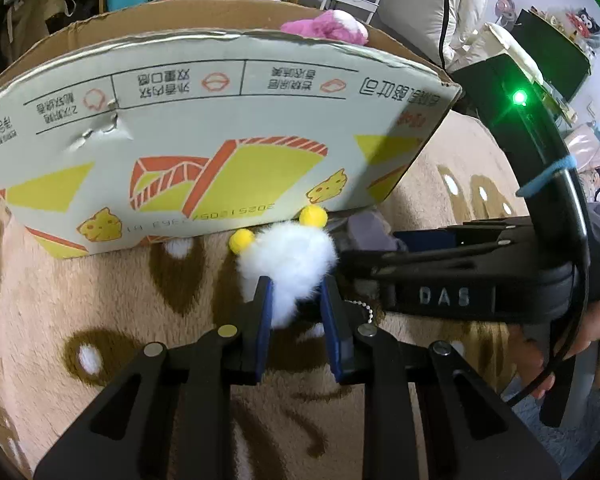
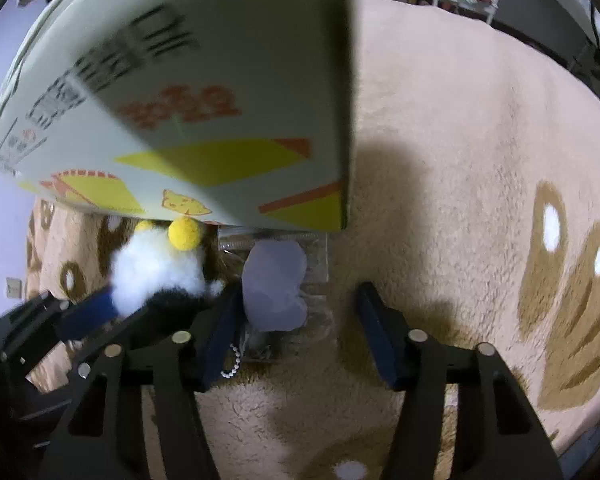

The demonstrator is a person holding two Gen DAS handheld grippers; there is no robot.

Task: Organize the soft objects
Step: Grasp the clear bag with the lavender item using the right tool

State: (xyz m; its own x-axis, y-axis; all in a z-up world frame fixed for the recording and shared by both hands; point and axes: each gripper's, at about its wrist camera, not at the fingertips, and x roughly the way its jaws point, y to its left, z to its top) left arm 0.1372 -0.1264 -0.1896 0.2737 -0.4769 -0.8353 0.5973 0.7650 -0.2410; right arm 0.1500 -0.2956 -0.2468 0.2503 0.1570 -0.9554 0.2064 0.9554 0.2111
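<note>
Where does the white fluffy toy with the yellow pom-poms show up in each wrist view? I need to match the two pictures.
Left wrist: the white fluffy toy sits at centre, pinched between the left gripper pads, just below the cardboard box.
Right wrist: the toy is at lower left, under the box's edge.
Shared landmark: the cardboard box, printed with yellow and orange shapes.

Left gripper [image 1: 296, 296] angled steeply down, blue pads pinched on a white plush toy [image 1: 288, 264]; right gripper [image 2: 300, 316] just beside it, pointing down. Right jaws apart, clamping nothing.
</note>
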